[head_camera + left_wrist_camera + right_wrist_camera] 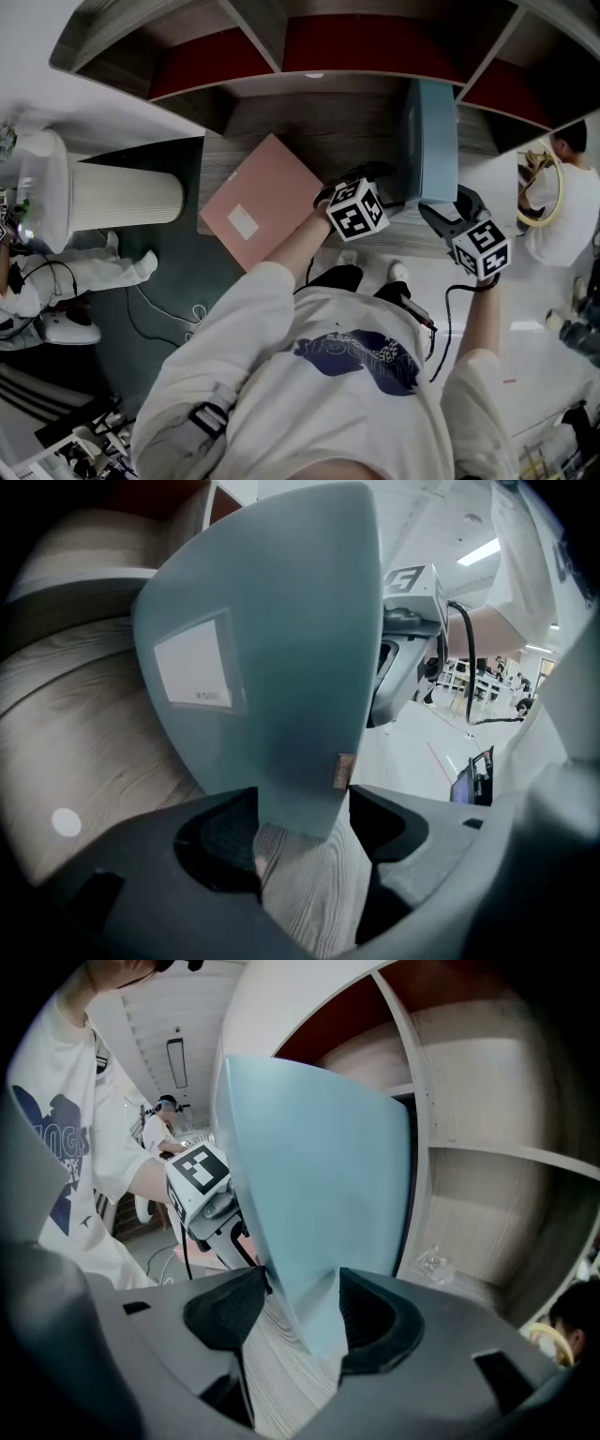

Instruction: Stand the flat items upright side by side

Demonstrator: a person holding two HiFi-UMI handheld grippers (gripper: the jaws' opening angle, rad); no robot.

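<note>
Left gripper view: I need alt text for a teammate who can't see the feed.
A grey-blue flat item stands upright on a wood-grain shelf, its lower end filling the gap between the left gripper's jaws. A white label is on its face, and the right gripper shows behind it.

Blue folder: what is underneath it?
Below the lower corner of the blue folder is the wood-grain board, bare right up to it in both gripper views. Anything beneath the rest of its bottom edge is covered by the folder itself.
</note>
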